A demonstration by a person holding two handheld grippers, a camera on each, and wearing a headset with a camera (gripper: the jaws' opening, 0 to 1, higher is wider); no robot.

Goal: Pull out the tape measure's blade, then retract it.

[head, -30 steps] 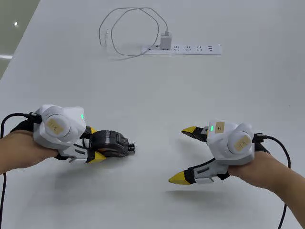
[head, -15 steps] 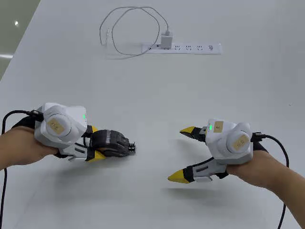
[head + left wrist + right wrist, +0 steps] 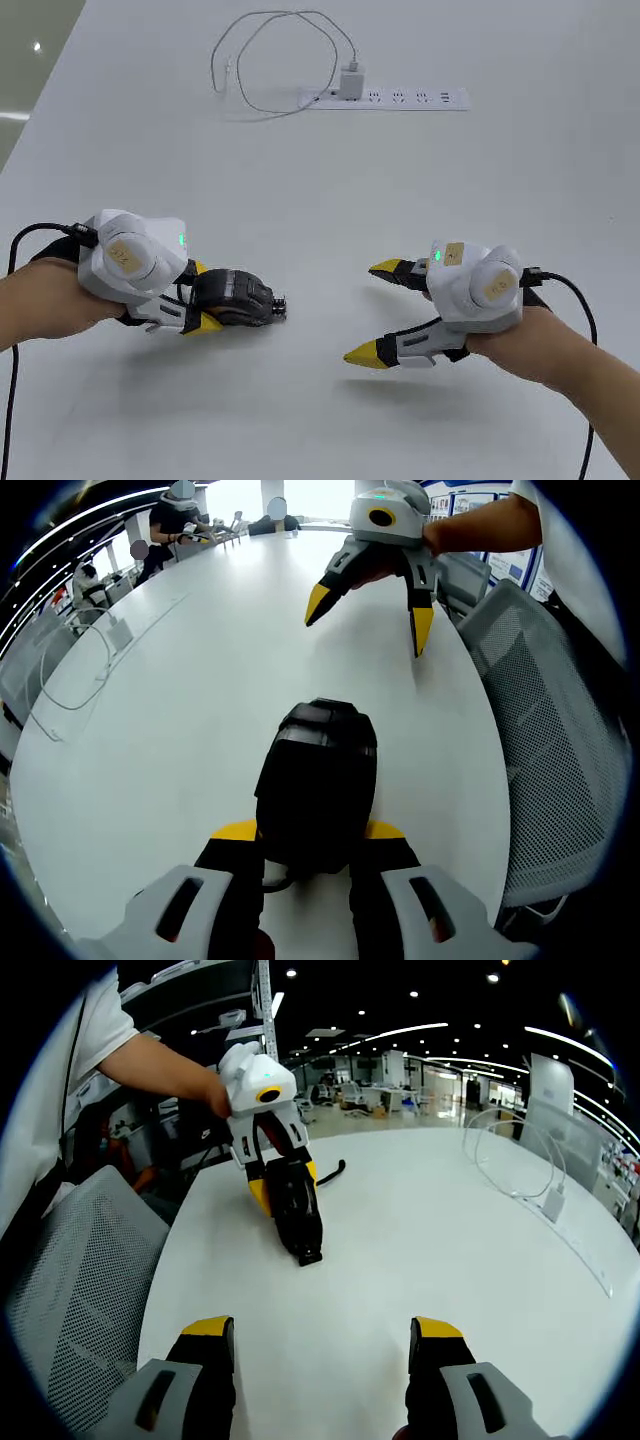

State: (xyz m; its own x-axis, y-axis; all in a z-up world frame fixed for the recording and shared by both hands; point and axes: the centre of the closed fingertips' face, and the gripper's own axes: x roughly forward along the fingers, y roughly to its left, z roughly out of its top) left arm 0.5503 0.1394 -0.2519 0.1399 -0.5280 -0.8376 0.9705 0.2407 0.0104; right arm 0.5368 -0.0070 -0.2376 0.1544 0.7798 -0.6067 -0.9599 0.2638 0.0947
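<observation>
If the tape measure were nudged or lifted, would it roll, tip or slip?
Probably won't roll: the tape measure is a squat, blocky black case. Likely rigid, since the left tongs clamp it without visible denting. Its ribbed-looking shell should resist slipping.

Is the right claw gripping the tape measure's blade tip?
No, the right claw is open over the table, apart from the tape measure held in the left claw.

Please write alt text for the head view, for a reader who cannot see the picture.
On a white table, the left tool is shut on a black tape measure, its blade not pulled out, while the right tool is open and apart from it. A white power strip lies at the far side.
</observation>
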